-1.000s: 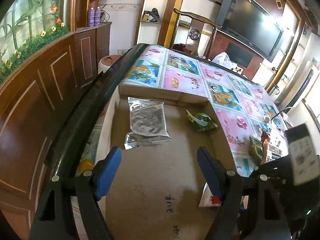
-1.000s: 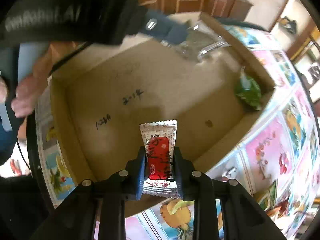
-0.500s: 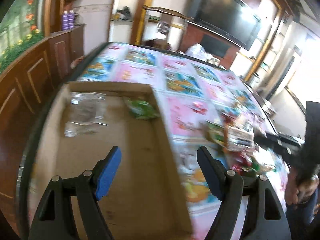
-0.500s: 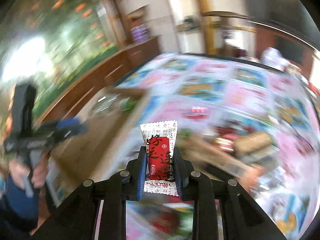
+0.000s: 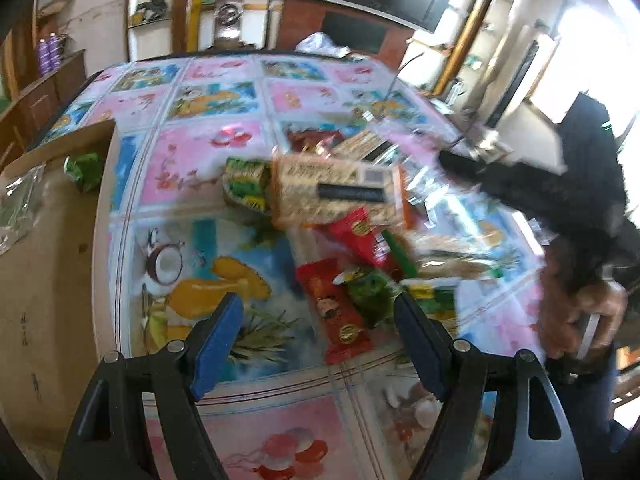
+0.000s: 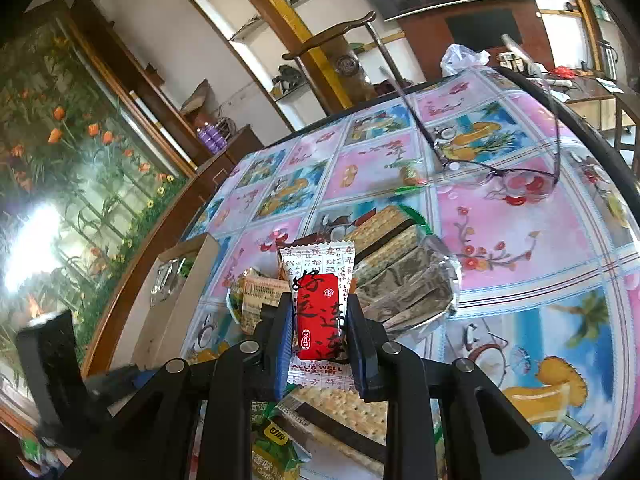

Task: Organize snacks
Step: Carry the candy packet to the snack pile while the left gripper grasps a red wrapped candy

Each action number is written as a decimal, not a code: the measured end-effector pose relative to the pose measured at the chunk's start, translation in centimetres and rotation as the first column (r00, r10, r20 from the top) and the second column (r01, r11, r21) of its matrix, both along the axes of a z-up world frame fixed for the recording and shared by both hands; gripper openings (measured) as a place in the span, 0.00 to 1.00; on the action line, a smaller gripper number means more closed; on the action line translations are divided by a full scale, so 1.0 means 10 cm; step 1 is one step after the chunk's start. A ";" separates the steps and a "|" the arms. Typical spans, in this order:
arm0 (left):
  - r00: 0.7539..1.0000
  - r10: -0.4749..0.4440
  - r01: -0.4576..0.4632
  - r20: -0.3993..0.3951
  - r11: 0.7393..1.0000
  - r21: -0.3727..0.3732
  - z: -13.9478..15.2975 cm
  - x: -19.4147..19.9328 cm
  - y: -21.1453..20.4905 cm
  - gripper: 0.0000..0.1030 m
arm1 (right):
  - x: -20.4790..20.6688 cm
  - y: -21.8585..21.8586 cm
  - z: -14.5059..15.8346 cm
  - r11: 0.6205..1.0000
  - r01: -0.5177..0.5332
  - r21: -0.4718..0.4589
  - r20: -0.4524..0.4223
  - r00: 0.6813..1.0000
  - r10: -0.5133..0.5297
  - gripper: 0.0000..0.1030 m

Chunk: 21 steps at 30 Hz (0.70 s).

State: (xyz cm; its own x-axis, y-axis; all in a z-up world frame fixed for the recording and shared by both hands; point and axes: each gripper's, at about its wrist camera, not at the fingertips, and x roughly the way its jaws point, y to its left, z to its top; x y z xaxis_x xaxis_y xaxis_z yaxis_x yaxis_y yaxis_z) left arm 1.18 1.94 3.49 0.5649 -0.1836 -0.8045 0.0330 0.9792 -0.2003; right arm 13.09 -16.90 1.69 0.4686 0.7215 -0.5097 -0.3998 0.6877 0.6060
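Observation:
My left gripper (image 5: 318,340) is open, its blue pads wide apart above a red snack packet (image 5: 336,316) and a green packet (image 5: 368,296) at the near end of a snack pile. Further back in the pile lie a long cracker pack (image 5: 336,190) and a second red packet (image 5: 364,236). My right gripper (image 6: 318,320) is shut on a red-and-white snack packet (image 6: 320,312), held upright over cracker packs (image 6: 384,232). The cardboard box (image 5: 48,260) sits on the left, with a green packet (image 5: 84,166) and a clear bag (image 5: 16,208) inside.
A floral plastic tablecloth (image 6: 520,240) covers the round table. Eyeglasses (image 6: 500,172) lie beyond the pile. A person's hand (image 5: 576,312) and dark sleeve are on the right. The box (image 6: 176,300) stands at the table's left edge, with a wooden cabinet behind it.
Both grippers swung from over the box to over the snack pile. The right gripper rolled upright and kept its hold on the red-and-white packet. The left stayed open.

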 end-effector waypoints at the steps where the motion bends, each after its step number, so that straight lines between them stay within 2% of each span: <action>1: 1.000 0.007 -0.007 -0.007 1.000 0.007 -0.04 0.01 -0.01 0.69 | -0.01 -0.01 0.00 1.000 -0.001 0.006 -0.002 1.000 0.001 0.26; 2: 1.000 0.006 -0.006 -0.016 1.000 0.006 -0.07 0.02 -0.03 0.65 | -0.02 -0.04 -0.01 1.000 0.000 0.011 -0.004 1.000 0.000 0.26; 6: 0.999 -0.013 0.014 -0.050 1.000 0.020 -0.21 0.09 -0.11 0.58 | -0.03 -0.08 -0.03 1.000 -0.002 0.031 -0.012 1.000 0.002 0.26; 9: 1.000 -0.007 0.009 -0.027 0.997 0.078 -0.25 0.19 -0.19 0.52 | -0.05 -0.06 -0.03 0.999 -0.004 0.033 -0.012 1.000 0.004 0.26; 11: 1.000 -0.010 0.011 -0.014 0.993 0.114 -0.25 0.22 -0.23 0.41 | -0.05 -0.05 -0.04 1.000 -0.006 0.030 -0.014 1.000 0.006 0.26; 13: 1.000 -0.013 0.011 0.010 0.984 0.176 -0.27 0.22 -0.27 0.36 | -0.06 -0.03 -0.04 1.000 -0.004 0.020 -0.015 1.000 0.004 0.26; 15: 0.999 -0.035 0.026 0.037 0.974 0.223 -0.28 0.17 -0.33 0.34 | -0.07 0.01 -0.05 1.000 -0.008 0.007 -0.012 1.000 0.009 0.26; 21: 0.994 -0.065 0.041 0.087 0.967 0.251 -0.30 0.06 -0.37 0.33 | -0.12 0.18 -0.08 0.998 -0.028 -0.050 -0.004 1.000 0.028 0.26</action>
